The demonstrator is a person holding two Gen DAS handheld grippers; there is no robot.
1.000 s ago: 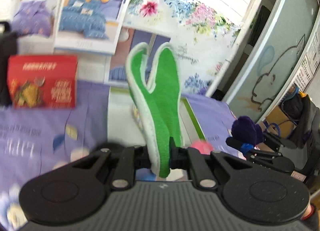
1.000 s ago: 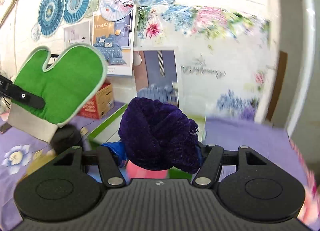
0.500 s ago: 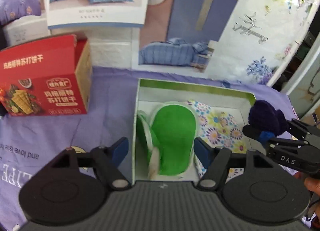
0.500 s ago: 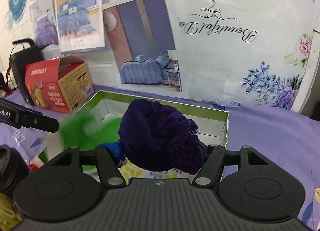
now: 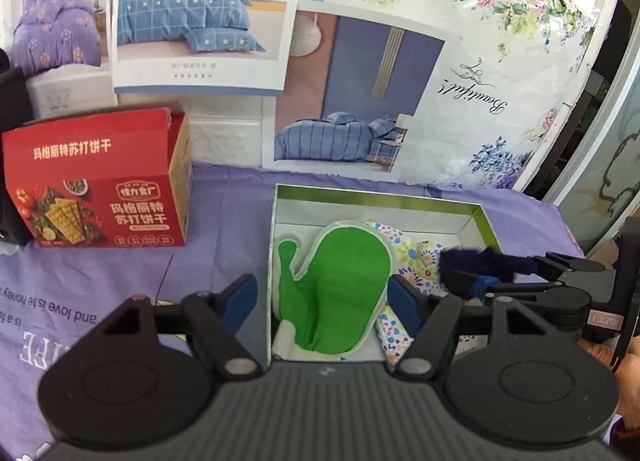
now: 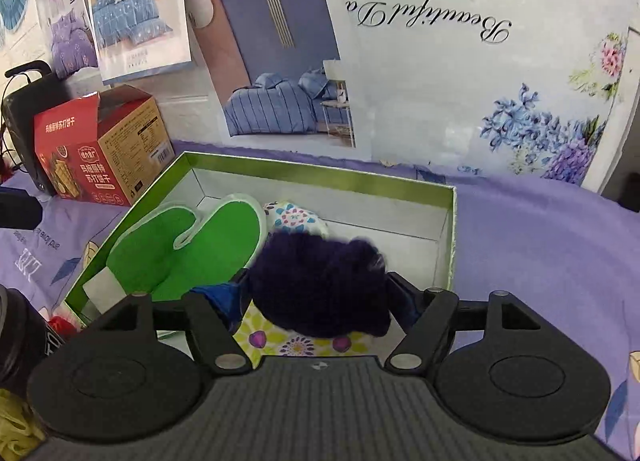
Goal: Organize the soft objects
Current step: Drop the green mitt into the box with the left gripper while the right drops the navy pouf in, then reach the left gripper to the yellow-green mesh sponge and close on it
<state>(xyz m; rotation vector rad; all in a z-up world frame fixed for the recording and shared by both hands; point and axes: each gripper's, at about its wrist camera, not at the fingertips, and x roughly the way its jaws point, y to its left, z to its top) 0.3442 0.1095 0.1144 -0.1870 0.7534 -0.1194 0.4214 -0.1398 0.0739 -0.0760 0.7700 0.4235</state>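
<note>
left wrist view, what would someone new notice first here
The bright green mitt lying flat in the left half of the open box, between the open left gripper. At right, the right gripper holds a dark purple fuzzy item over the box, and a red cracker carton stands left.

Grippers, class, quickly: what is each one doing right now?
Left gripper: open, holding nothing; green mitt lies in the box.
Right gripper: closed on the purple ball.

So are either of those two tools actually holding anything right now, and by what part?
The right tool pinches the dark purple fuzzy bundle across its middle. The left tool is open, empty, above the green mitt in the box.
</note>
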